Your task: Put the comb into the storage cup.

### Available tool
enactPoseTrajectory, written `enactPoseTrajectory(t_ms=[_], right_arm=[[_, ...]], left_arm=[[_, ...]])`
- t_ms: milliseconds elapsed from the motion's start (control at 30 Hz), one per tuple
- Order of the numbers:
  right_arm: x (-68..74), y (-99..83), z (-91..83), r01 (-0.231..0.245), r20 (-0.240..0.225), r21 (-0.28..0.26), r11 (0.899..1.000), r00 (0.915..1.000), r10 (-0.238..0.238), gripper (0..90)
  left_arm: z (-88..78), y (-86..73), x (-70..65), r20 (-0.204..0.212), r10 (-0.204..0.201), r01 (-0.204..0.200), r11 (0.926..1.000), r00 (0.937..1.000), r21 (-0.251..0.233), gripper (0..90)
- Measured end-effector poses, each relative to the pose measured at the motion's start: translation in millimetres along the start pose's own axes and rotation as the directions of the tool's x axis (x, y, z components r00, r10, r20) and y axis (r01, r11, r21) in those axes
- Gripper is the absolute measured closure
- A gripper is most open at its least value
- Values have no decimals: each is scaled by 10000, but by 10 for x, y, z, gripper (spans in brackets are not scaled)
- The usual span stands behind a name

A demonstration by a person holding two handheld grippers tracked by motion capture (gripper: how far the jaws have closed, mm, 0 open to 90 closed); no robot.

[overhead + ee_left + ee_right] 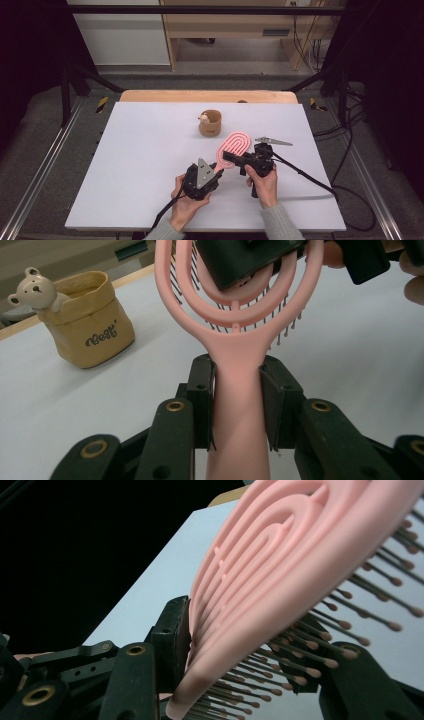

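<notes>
Over white table (135, 165), pink hairbrush (233, 146) held up between both grippers: left gripper (216, 172) clamped handle, right gripper (229, 156) pinched head. Bear cup (210, 122) behind, dark frames around.

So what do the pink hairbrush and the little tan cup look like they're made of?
Hairbrush: likely moulded plastic, matte pink, smooth one-piece ribs, thin dark ball-tipped bristles. Cup: wrinkled like a paper bag, possibly glazed ceramic; the bear on its rim looks glossy.

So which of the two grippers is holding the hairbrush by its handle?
The left gripper: its jaws clamp the pink hairbrush on the handle. The right gripper grips the head instead, one jaw on the back, the other among the bristles.
</notes>
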State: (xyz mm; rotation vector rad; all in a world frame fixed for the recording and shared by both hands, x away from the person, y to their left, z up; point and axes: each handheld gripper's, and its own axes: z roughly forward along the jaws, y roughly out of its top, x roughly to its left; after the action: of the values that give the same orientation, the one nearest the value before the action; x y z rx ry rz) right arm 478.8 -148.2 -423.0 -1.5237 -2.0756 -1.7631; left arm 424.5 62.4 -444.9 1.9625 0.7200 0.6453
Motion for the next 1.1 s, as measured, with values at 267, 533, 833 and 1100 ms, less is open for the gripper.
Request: enactPoseTrajectory(t_ms=[267, 533, 833, 1100], right_arm=[[21, -2, -26, -55, -133, -54, 10000, 9999, 54, 573], [36, -3, -52, -19, -360, -135, 9999, 9994, 14, 601], [50, -5, -72, 26, -611, -151, 9999, 9981, -35, 622], [60, -10, -84, 75, -734, -227, 9997, 9973, -92, 627]], left_arm=[[9, 2, -15, -47, 50, -50, 10000, 10000, -38, 691], [15, 4, -29, -64, 75, -75, 9999, 10000, -93, 690], [29, -4, -36, -72, 161, -162, 9998, 9998, -108, 688], [26, -1, -33, -66, 173, -174, 9997, 9998, -188, 686]])
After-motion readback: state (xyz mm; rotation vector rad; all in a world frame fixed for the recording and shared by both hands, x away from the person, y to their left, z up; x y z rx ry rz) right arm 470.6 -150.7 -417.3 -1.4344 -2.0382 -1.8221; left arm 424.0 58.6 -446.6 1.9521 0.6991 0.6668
